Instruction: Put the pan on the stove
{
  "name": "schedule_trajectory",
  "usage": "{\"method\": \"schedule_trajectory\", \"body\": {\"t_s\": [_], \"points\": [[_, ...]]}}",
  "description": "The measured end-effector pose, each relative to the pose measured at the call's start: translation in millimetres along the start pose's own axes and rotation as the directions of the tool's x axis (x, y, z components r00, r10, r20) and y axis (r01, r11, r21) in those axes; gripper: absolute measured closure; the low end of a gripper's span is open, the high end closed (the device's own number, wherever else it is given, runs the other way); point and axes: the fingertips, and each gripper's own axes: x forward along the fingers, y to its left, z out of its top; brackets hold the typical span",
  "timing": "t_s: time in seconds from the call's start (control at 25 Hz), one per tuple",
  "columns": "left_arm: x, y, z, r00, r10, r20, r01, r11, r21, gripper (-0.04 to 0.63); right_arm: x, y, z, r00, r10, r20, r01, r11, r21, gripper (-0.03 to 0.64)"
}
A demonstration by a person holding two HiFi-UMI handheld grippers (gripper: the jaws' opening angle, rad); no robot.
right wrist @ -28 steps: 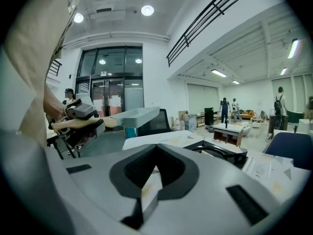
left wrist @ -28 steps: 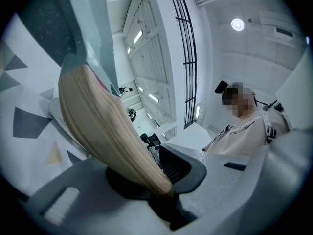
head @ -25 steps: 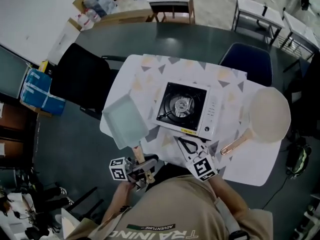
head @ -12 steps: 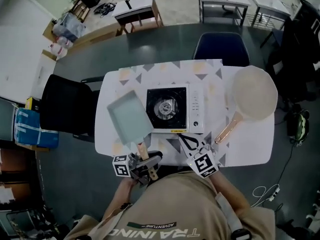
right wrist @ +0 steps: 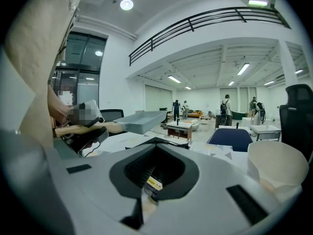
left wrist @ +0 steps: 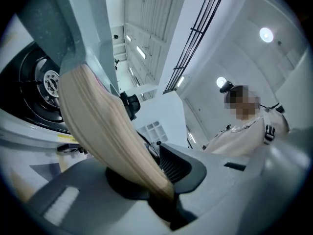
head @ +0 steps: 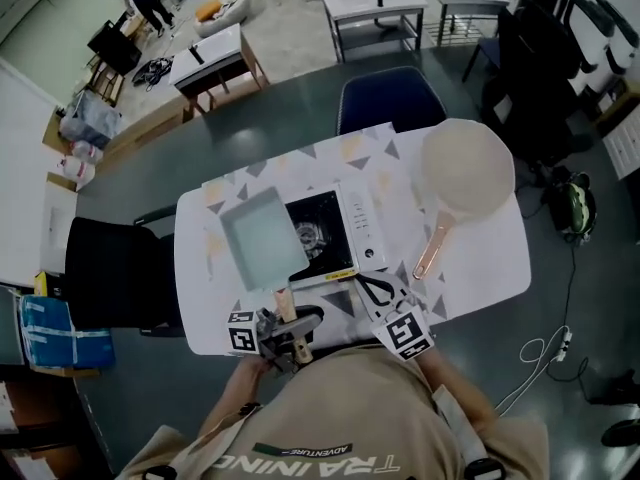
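Observation:
A rectangular grey-blue pan (head: 260, 238) with a wooden handle (head: 283, 302) hangs over the left part of the white portable stove (head: 350, 230). My left gripper (head: 288, 320) is shut on that handle near the table's front edge. The left gripper view shows the handle (left wrist: 107, 136) wedged between the jaws, with the burner (left wrist: 44, 82) under the pan. My right gripper (head: 377, 288) rests just in front of the stove, jaws together and empty. In the right gripper view the pan (right wrist: 142, 121) is raised above the table.
A round cream pan (head: 467, 173) with a copper-coloured handle (head: 432, 253) lies on the white table (head: 480, 268) to the stove's right. A black chair (head: 110, 273) stands at the left and a blue chair (head: 385, 98) at the far side.
The left gripper has carried the rectangular pan to the right, from beside the stove to over its left part. The right gripper has stayed in front of the stove.

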Motion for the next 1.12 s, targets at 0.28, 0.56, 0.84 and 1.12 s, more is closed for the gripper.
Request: {"method": "schedule_trajectory", "body": {"t_s": [0.28,0.56,0.84,1.12], "points": [[11,19,-2,0.993,-0.046,-0.107,0.041,0.998,-0.051,0.534,-13,0,-11,0.994,-0.101,-0.039,0.102,0.994,0.035,0.618],[18,43,-12,0.981,-0.045,-0.19,0.027,0.995,-0.097,0.531,-17,11,-16,0.992,-0.104,-0.077,0.103,0.994,-0.026,0.618],[21,61,-20,0.974,-0.06,-0.218,0.032,0.991,-0.126,0.531,-14,1,-17,0.989,-0.118,-0.084,0.119,0.993,0.001,0.618],[22,77,-18,0.979,-0.051,-0.196,0.023,0.989,-0.145,0.53,7,16,-19,0.995,-0.046,-0.092,0.048,0.999,0.013,0.618]]}}
